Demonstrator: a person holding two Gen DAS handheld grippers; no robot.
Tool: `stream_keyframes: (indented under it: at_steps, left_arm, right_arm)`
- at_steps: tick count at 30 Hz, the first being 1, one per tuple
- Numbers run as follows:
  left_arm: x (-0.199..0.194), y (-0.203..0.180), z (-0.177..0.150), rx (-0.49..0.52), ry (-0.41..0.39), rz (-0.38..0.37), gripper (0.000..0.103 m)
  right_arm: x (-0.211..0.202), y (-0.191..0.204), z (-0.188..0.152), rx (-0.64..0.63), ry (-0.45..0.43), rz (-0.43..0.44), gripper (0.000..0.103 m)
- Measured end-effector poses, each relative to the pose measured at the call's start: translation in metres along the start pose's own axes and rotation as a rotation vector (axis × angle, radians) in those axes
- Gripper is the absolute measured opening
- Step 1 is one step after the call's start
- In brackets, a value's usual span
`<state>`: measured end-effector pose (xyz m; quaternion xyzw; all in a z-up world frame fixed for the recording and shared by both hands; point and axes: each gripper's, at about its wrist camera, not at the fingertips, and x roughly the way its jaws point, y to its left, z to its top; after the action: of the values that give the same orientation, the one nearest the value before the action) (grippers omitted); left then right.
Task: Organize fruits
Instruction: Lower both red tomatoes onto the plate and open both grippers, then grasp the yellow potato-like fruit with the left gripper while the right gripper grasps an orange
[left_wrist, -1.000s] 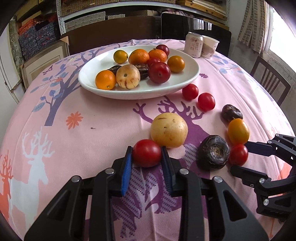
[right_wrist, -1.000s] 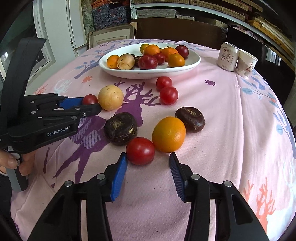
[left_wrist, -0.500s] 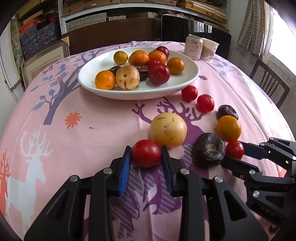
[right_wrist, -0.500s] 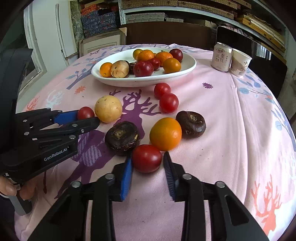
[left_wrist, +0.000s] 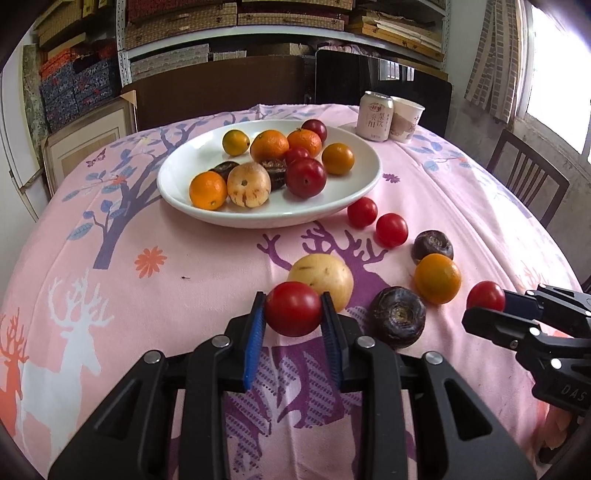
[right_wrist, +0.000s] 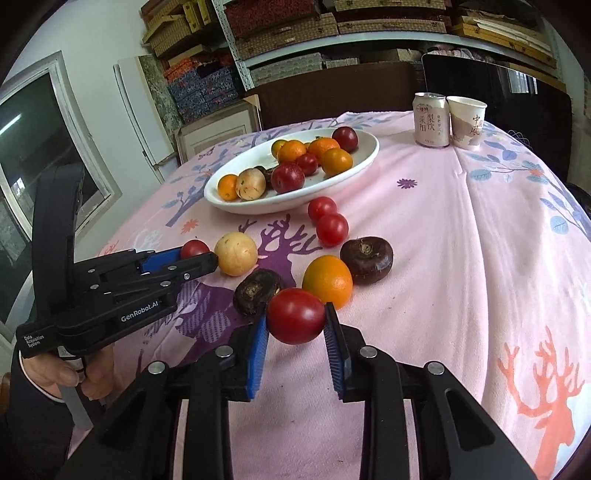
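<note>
Progress check, reading the left wrist view left to right. White plate (left_wrist: 184, 206) in the upper middle of the frame already carries roughly ten pieces: small oranges, red plum-like fruit, a pale speckled round fruit and a couple of dark brown ones half hidden behind it, so by my estimate somewhat over half the sorting is done. Bottom centre: left gripper (left_wrist: 293, 314) closed down to fruit width on a red tomato (left_wrist: 293, 308), blue pads touching both sides; the tomato appears lifted just off the pink worktop (left_wrist: 110, 295), though I cannot be sure. Just behind it, a pale yellow round fruit (left_wrist: 327, 275) loose on the cloth. Moving right, loose pieces: two red tomatoes (left_wrist: 376, 221) side by side near the plate rim, a dark brown water-chestnut-like fruit (left_wrist: 398, 322), an orange (left_wrist: 437, 278), a second dark brown one (left_wrist: 433, 245). Lower right edge: right gripper (right_wrist: 296, 325) likewise closed snugly on a second red tomato (right_wrist: 295, 315), seemingly raised clear of the cloth in its own view. A drink can (left_wrist: 375, 116) and paper cup (left_wrist: 406, 118) stand upper right, not part of the job. Left to do, as judged: deliver the two held tomatoes, then six loose pieces.
</note>
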<state>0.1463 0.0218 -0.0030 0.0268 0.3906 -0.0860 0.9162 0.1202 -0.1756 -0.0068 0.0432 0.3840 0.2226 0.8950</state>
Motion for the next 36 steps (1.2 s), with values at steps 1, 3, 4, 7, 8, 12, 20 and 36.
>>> stream_keyframes:
  at_steps: [1,3,4,7,8,12,20,36]
  left_arm:
    - [-0.003,0.0,0.001,-0.002,-0.009,-0.002,0.028]
    - [-0.008,-0.001,0.004,-0.022,-0.023,-0.002,0.028]
    - [-0.013,-0.001,0.007,-0.037,-0.03,-0.001,0.028]
    - [-0.026,-0.007,0.018,-0.045,-0.053,-0.008,0.028]
    - [-0.029,-0.011,0.023,-0.034,-0.055,0.005,0.029]
    - [-0.029,-0.011,0.05,-0.038,-0.05,0.007,0.029]
    - [0.024,0.03,0.093,-0.177,0.033,0.083,0.029]
    - [0.032,0.034,0.094,-0.255,0.005,0.059,0.066]
  right_arm:
    - [-0.002,0.0,0.001,0.001,-0.011,0.005,0.03]
    - [-0.007,-0.003,0.003,0.021,-0.041,0.016,0.03]
    - [-0.01,-0.004,0.005,0.041,-0.047,0.019,0.03]
    - [-0.021,0.004,0.018,0.013,-0.087,-0.016,0.03]
    - [-0.021,0.008,0.023,-0.01,-0.09,-0.023,0.03]
    - [-0.013,0.011,0.058,-0.069,-0.101,-0.022,0.03]
    - [0.055,-0.01,0.12,0.031,-0.018,0.05,0.03]
    - [0.065,-0.038,0.121,0.139,0.012,0.094,0.054]
